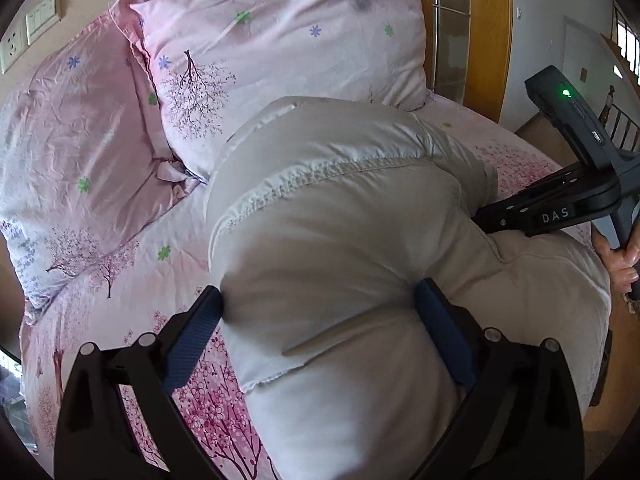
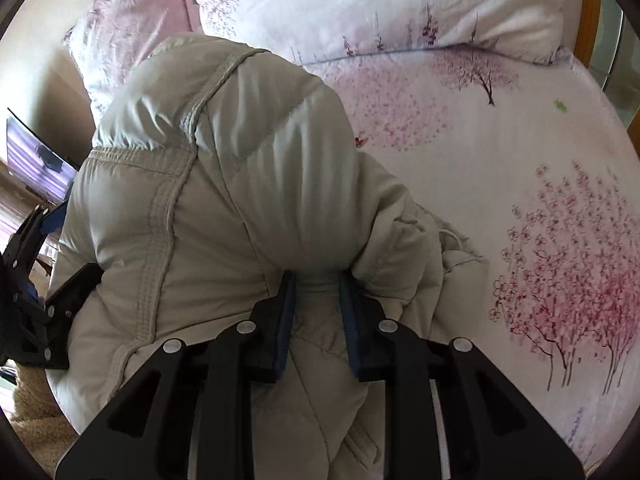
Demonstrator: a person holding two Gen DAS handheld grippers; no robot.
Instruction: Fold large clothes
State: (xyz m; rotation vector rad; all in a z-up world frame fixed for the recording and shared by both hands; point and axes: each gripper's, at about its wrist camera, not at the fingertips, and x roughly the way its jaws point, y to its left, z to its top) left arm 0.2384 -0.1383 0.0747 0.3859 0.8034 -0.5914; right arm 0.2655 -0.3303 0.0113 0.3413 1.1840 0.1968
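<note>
A bulky beige puffer coat [image 1: 340, 216] lies bunched on the pink floral bed [image 1: 120, 264]. My left gripper [image 1: 320, 300] has its jaws wide apart around a thick fold of the coat, the blue pads [image 1: 440, 320] pressing both sides. My right gripper [image 2: 316, 292] is nearly closed on a fold of the coat [image 2: 224, 184], fabric pinched between its blue pads [image 2: 286, 320]. The right gripper also shows in the left wrist view [image 1: 560, 208], dug into the coat's right side. The left gripper shows at the left edge of the right wrist view [image 2: 44, 240].
Two pink floral pillows [image 1: 272, 52] lie at the head of the bed by the wall. A wooden door frame [image 1: 488, 32] stands at the back right. The bed sheet [image 2: 520, 160] stretches to the right of the coat.
</note>
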